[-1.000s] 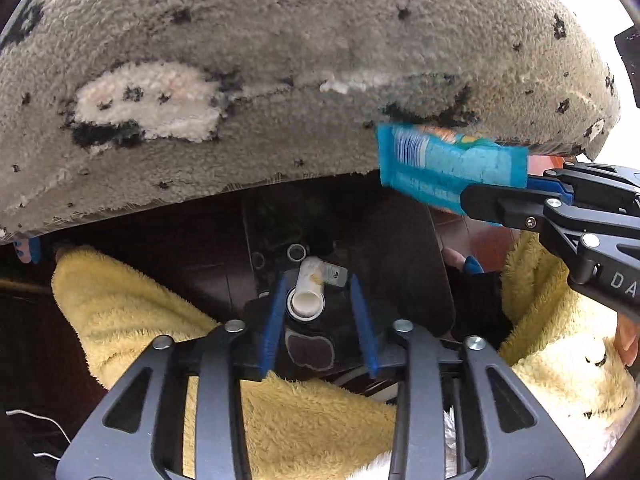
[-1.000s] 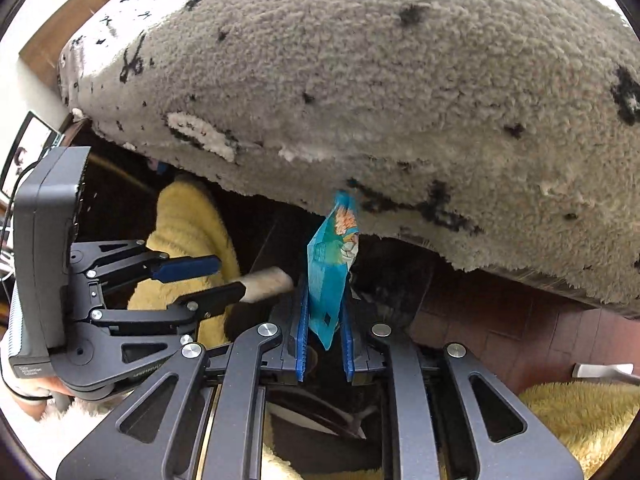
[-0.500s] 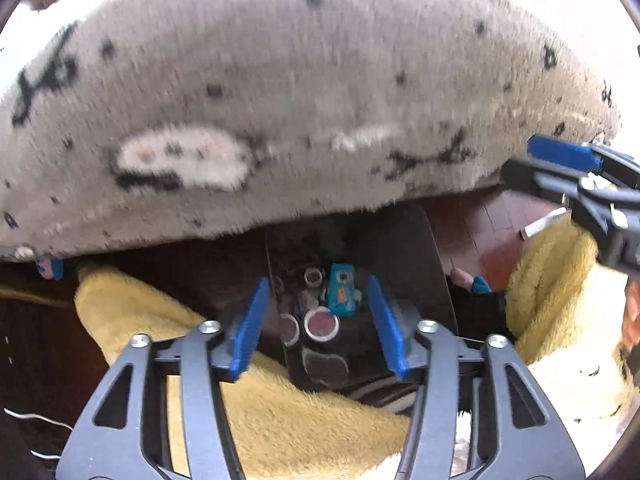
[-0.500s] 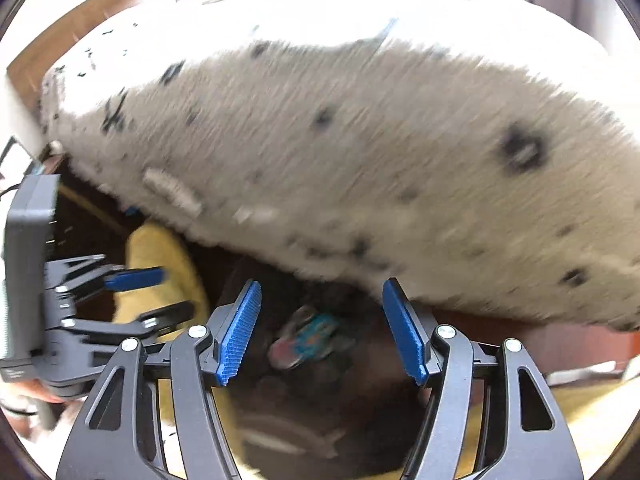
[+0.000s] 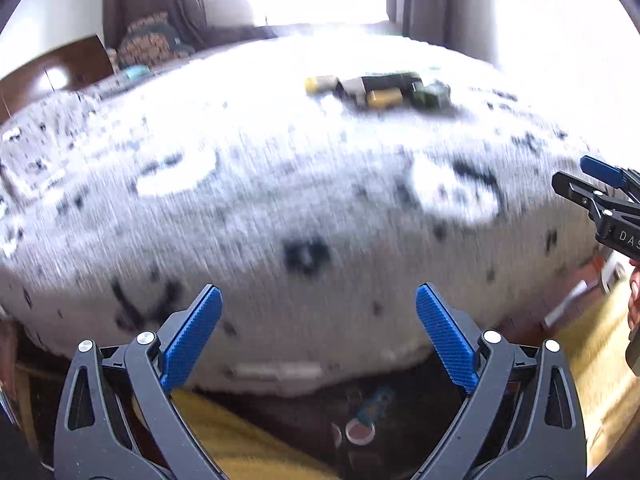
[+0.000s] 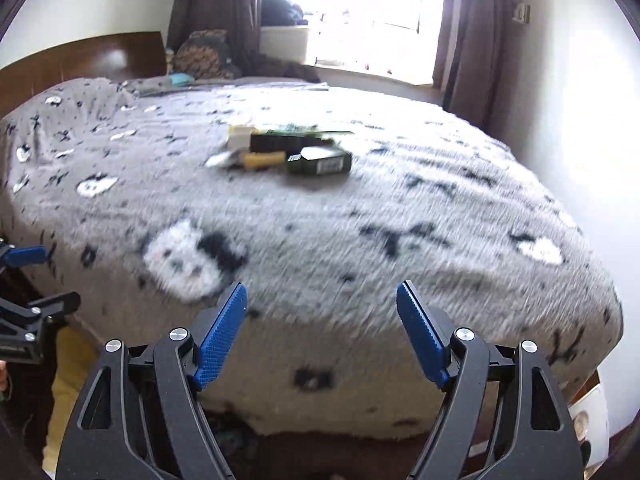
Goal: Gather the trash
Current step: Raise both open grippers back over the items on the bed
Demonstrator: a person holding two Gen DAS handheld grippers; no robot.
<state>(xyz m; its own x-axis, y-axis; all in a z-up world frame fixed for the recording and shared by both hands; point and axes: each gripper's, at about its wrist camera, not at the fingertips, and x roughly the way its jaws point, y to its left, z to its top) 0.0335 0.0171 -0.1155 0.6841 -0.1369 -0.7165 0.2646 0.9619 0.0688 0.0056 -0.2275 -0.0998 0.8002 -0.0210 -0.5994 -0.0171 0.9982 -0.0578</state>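
Note:
Several pieces of trash lie in a pile in the middle of the bed: a dark green box (image 6: 320, 162), a yellow tube (image 6: 264, 159) and a white box (image 6: 241, 136); the pile also shows, blurred, in the left wrist view (image 5: 380, 90). My left gripper (image 5: 318, 334) is open and empty, above a dark bin (image 5: 360, 432) that holds a blue wrapper (image 5: 376, 402) and small round items. My right gripper (image 6: 322, 332) is open and empty at the bed's near edge. It also shows at the right in the left wrist view (image 5: 600, 184).
The bed carries a fuzzy grey blanket (image 6: 360, 232) with black and white marks. A yellow plush cloth (image 5: 240, 440) lies around the bin. A wooden headboard (image 6: 80, 60) is at the far left, a curtained window (image 6: 352, 16) behind the bed.
Both grippers let go of their trash, the white tube and the blue wrapper, over the bin, opened wide, then rose and tilted up toward the bed top.

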